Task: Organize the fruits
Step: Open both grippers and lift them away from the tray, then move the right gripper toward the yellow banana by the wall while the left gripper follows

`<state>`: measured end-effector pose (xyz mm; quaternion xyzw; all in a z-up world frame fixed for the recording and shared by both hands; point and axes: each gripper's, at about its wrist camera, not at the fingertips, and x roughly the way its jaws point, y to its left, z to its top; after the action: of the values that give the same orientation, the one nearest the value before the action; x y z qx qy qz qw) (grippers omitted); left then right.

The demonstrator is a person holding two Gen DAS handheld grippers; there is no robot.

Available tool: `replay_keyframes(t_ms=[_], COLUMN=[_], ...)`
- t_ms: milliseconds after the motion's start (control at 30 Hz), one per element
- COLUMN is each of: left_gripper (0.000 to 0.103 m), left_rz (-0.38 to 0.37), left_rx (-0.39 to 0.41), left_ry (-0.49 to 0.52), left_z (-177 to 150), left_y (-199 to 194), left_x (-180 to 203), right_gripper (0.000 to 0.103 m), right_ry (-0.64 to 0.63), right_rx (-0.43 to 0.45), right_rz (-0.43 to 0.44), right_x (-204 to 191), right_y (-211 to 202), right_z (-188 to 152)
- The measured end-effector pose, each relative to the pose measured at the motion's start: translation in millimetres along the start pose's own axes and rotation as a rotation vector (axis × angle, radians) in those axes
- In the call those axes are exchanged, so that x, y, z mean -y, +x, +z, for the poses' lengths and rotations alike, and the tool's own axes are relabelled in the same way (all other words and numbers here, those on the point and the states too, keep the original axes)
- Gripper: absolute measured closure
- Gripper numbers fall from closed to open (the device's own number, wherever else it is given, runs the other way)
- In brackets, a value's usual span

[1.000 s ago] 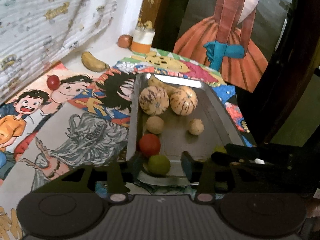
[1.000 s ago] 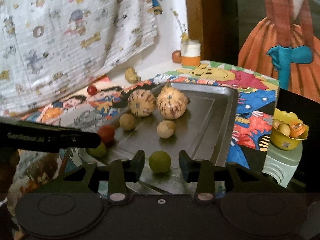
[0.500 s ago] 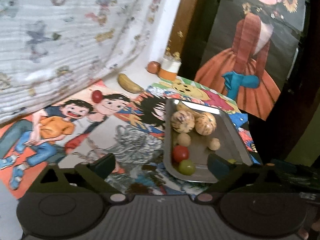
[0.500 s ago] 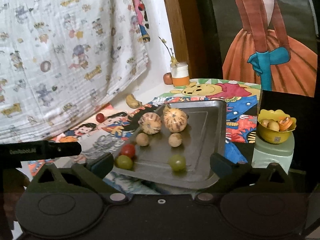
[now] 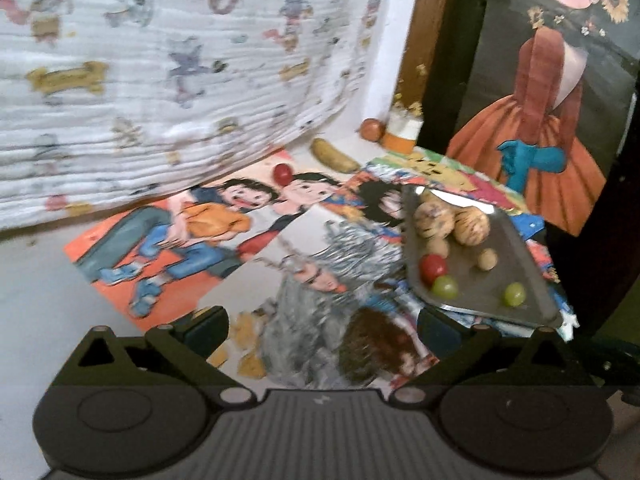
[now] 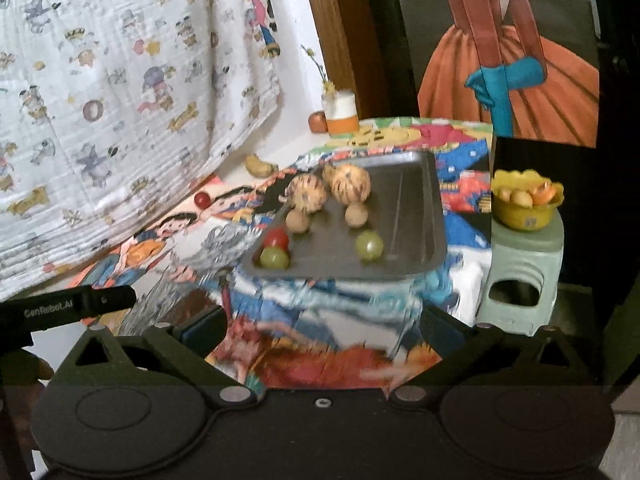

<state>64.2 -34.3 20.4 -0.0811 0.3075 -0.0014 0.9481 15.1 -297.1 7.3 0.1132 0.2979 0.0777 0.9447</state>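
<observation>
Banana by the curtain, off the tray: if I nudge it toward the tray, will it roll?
The banana is curved and lies flat on the table, so it would probably slide or pivot, not roll. Its skin looks browned, so it may be soft; grip gently. The round green fruit on the tray would roll more readily.

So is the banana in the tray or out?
Out. The banana lies on the table behind the tray, beside the curtain.
</observation>
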Motion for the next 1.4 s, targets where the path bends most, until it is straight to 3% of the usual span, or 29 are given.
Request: replay_keyframes(t_ms=[400, 667, 833, 1100, 1300, 1400], left_gripper=[0.000, 0.000, 0.000, 0.000, 0.000, 0.000], left_rz=[0.057, 0.083, 0.060, 0.050, -0.005, 0.004], left_rx=[-0.034, -0.034, -0.044, -0.066, -0.046, -0.019], left_ry=[-0.034, -0.040, -0.048, -0.074, -0.157, -0.147], left_z=[-15.3, -13.0, -7.1, 4.8, 30.1, 51.9], left_y=[-30.5, -35.2, -32.5, -12.1, 9.0, 23.3], left_x=[-27.5, -38.0, -45.7, -60.0, -70.8, -67.8], right_gripper=[0.001, 0.001, 0.001, 0.001, 0.001, 0.000], right_ry=[-0.043, -0.007, 0.063, 0.002, -0.027, -0.089], right_rx=[-0.014, -0.067, -0.097, -0.094, -0.062, -0.034], right_rz=[0.006, 0.108, 0.187, 0.175, 0.241, 0.267], right_x=[-23.1, -36.3, -39.9, -50.7, -63.0, -75.1], right_y=[-22.9, -15.9, -8.5, 13.0, 28.7, 39.5], right_z=[-17.0, -2.9, 18.1, 57.2, 118.9, 154.9])
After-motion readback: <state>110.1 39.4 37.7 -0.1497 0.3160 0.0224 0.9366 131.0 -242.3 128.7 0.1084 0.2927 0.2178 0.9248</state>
